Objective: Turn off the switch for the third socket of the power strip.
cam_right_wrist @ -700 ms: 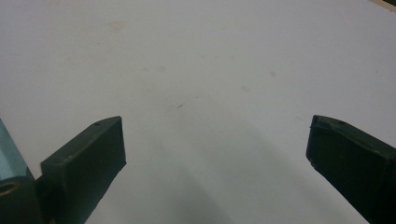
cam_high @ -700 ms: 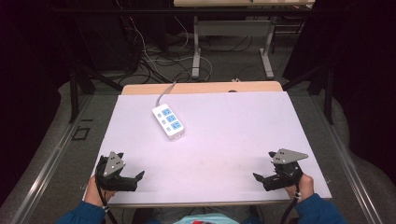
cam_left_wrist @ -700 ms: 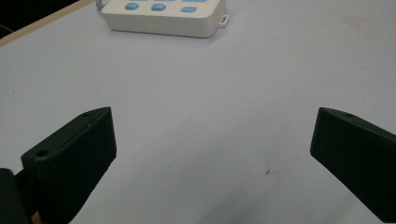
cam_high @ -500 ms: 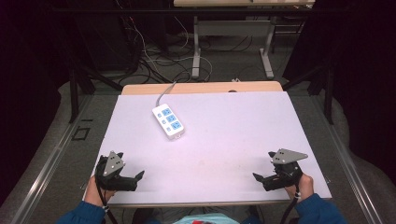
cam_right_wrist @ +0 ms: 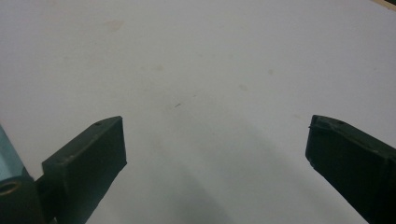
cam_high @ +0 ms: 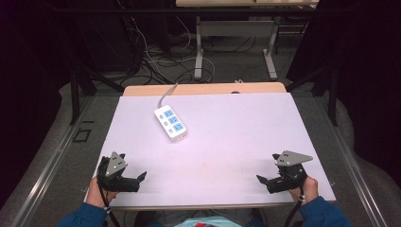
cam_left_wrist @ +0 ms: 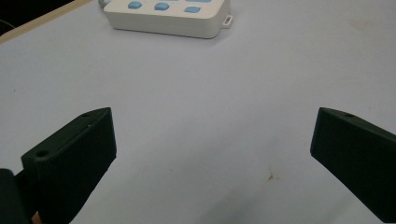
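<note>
Left hand-held gripper (cam_high: pixel 137 178): I am holding it at about 7 o'clock on the bench, at the near edge, jaws spread wide and carrying nothing; in the left gripper view I am seeing bare surface between them.

Right hand-held gripper (cam_high: pixel 263 179): I am holding it at about 5 o'clock, also at the near edge, jaws standing wide apart and gripping nothing; the right gripper view is showing plain bench top between them.

Bench (cam_high: pixel 236 137): it is lying pale and flat under both tools, with a wooden strip showing along its far edge.

Power strip (cam_high: pixel 170 123): it is the thing I am working toward, white with blue sockets, lying flat at about 11 o'clock from the bench middle, well apart from both tools and nearer my left one. In the left gripper view the power strip (cam_left_wrist: pixel 166 16) is sitting ahead at 12 o'clock, untouched.

Cord (cam_high: pixel 165 94): it is running from the strip's far end toward 12 o'clock and dropping off the far edge.

Progress: I am judging this as the very start; nothing is grasped or shifted yet, so the reach, the closing of the jaws and any handling of the strip are all left to do.
</note>
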A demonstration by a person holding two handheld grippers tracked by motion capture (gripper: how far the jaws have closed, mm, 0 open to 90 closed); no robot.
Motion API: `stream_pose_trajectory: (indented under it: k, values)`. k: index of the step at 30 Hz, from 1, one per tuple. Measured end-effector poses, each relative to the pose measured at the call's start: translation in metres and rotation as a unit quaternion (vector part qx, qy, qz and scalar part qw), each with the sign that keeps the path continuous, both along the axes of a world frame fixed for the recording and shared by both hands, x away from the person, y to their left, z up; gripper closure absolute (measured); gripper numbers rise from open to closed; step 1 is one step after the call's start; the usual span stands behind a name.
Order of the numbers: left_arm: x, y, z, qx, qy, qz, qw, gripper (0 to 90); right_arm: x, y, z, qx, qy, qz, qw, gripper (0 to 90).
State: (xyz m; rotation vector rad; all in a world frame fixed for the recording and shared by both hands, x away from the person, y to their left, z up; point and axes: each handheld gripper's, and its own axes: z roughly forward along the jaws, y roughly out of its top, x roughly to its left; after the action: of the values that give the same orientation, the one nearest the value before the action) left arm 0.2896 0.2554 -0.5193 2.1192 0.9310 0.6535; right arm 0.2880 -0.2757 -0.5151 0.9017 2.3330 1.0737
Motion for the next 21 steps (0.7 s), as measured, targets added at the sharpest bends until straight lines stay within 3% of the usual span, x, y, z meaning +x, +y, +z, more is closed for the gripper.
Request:
stream_pose_trajectory:
  k: [11, 17, 21]
  values:
    - [0.005, -0.001, 0.004, -0.003, 0.003, 0.011, 0.9999, 0.3, 0.000, -0.001, -0.001, 0.002, -0.005, -0.003, 1.0000, 4.5]
    - [0.012, -0.003, 0.007, 0.005, 0.004, 0.012, 0.9999, 0.0, 0.000, 0.000, 0.000, -0.007, 0.006, 0.001, 1.0000, 4.5]
    - [0.017, -0.004, 0.009, 0.008, 0.001, 0.016, 0.9998, 0.0, 0.000, 0.001, 0.000, -0.004, -0.001, 0.001, 1.0000, 4.5]
